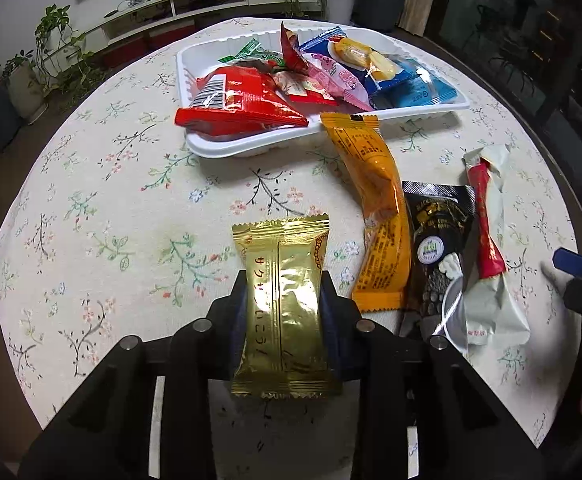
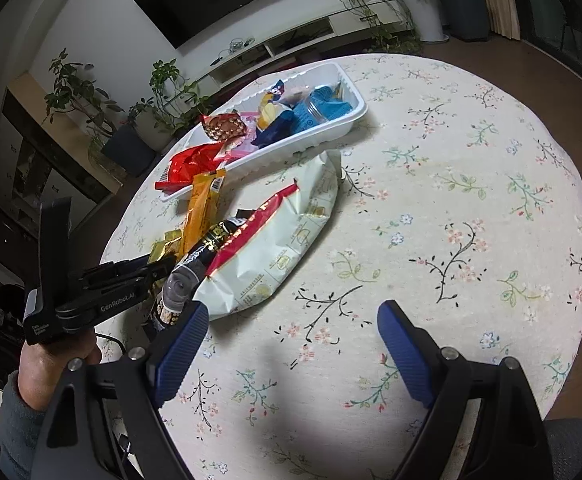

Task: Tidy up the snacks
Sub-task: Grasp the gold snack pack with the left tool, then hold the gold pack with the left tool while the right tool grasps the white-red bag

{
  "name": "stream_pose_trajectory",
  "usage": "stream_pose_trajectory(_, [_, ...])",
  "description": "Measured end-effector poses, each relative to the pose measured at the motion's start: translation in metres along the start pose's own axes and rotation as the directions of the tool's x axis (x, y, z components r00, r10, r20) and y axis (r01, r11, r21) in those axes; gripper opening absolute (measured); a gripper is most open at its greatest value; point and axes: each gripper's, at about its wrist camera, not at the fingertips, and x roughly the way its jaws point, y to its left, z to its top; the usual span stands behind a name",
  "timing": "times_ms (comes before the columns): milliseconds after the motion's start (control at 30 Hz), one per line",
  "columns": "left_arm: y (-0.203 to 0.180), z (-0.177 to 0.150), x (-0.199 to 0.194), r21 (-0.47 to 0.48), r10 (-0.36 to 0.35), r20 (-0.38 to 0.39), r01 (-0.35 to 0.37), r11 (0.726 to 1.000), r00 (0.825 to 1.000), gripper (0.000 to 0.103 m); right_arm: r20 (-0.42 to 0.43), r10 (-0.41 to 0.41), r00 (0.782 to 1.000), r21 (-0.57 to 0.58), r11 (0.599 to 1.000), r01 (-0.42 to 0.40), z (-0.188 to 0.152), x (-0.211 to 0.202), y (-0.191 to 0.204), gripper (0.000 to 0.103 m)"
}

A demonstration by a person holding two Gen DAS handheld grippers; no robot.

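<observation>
Left wrist view first. Left gripper [image 1: 283, 300] clamped on a gold snack packet [image 1: 282, 308], pads pressing both long sides, packet standing lengthwise between the fingers above the floral tablecloth [image 1: 111, 208]. White tray [image 1: 251, 148] up around 12 o'clock, stuffed with wrappers: big red packet [image 1: 239, 108] hanging over the near-left rim, pink one [image 1: 331, 80] in the middle, blue packets [image 1: 411, 84] at the right end with a yellow-filled clear one on top. Orange packet [image 1: 379, 216] out at 2 o'clock from the gold one, top end touching the tray's front rim. Black packet [image 1: 439, 248] just beside it on the right, then a pale bag with a red stripe [image 1: 491, 240] overlapping the black one. Blue tip of the right gripper [image 1: 575, 264] poking in at 3 o'clock, near the pale bag.

Right wrist view next. Right gripper [image 2: 291, 340] spread wide, nothing between the blue pads, just bare tablecloth [image 2: 451, 160] under it. Pale bag [image 2: 279, 248] at 11 o'clock from the pads, far end right up against the tray [image 2: 355, 120]. Black packet [image 2: 195, 264] and orange packet [image 2: 203, 208] stacked up to its left. Left gripper [image 2: 159, 264] coming in at 9 o'clock, a hand [image 2: 51, 360] on its grip, bit of the gold packet [image 2: 163, 248] peeking out at its tip.
</observation>
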Motion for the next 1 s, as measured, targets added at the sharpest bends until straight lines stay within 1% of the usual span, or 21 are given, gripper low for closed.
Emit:
stream_pose_trajectory(100, [0.005, -0.015, -0.009, -0.015, -0.005, 0.014, 0.005, 1.000, 1.000, 0.029, 0.001, -0.009, 1.000, -0.006, 1.000, 0.009, 0.005, 0.001, 0.004, 0.089])
stream_pose_trajectory(300, [0.015, -0.045, -0.026, -0.081, -0.027, 0.048, 0.031, 0.996, 0.998, 0.029, -0.018, -0.038, 0.999, -0.012, 0.999, 0.037, 0.020, 0.012, 0.014, 0.088])
stream_pose_trajectory(333, [0.015, -0.050, -0.029, -0.086, -0.029, 0.052, 0.034, 0.996, 0.998, 0.029, -0.032, -0.046, 0.998, -0.016, 0.999, 0.046, 0.024, 0.019, 0.017, 0.087])
stream_pose_trajectory(400, [0.014, -0.056, -0.033, -0.093, -0.036, 0.056, 0.042, 0.995, 0.998, 0.029, -0.058, -0.046, 0.997, -0.016, 0.999, 0.045, 0.030, 0.028, 0.022, 0.083])
stream_pose_trajectory(467, [0.014, -0.060, -0.035, -0.097, -0.042, 0.059, 0.047, 0.994, 0.997, 0.029, -0.076, -0.054, 0.996, -0.026, 0.998, 0.053, 0.037, 0.040, 0.030, 0.083])
stream_pose_trajectory(500, [0.013, -0.062, -0.036, -0.097, -0.043, 0.060, 0.048, 0.994, 0.997, 0.029, -0.088, -0.067, 0.994, -0.031, 0.997, 0.064, 0.039, 0.046, 0.033, 0.081])
stream_pose_trajectory(600, [0.013, -0.066, -0.038, -0.102, -0.051, 0.063, 0.057, 0.993, 0.997, 0.029, -0.141, -0.115, 0.983, -0.070, 0.992, 0.105, 0.041, 0.067, 0.039, 0.077])
stream_pose_trajectory(633, [0.014, -0.066, -0.038, -0.103, -0.054, 0.064, 0.060, 0.993, 0.996, 0.029, -0.153, -0.113, 0.982, -0.073, 0.992, 0.103, 0.040, 0.071, 0.038, 0.077])
stream_pose_trajectory(700, [0.015, -0.068, -0.039, -0.105, -0.059, 0.067, 0.066, 0.992, 0.996, 0.029, -0.147, -0.121, 0.982, -0.096, 0.990, 0.108, 0.039, 0.070, 0.038, 0.076])
stream_pose_trajectory(833, [0.015, -0.068, -0.040, -0.107, -0.063, 0.072, 0.070, 0.992, 0.995, 0.029, -0.164, -0.166, 0.972, -0.129, 0.981, 0.145, 0.038, 0.063, 0.030, 0.072])
stream_pose_trajectory(900, [0.015, -0.068, -0.040, -0.108, -0.065, 0.073, 0.073, 0.991, 0.995, 0.029, -0.172, -0.203, 0.964, -0.166, 0.971, 0.174, 0.037, 0.058, 0.026, 0.072])
stream_pose_trajectory(1000, [0.015, -0.069, -0.040, -0.109, -0.064, 0.075, 0.072, 0.991, 0.995, 0.029, -0.190, -0.272, 0.943, -0.214, 0.949, 0.230, 0.036, 0.052, 0.016, 0.072])
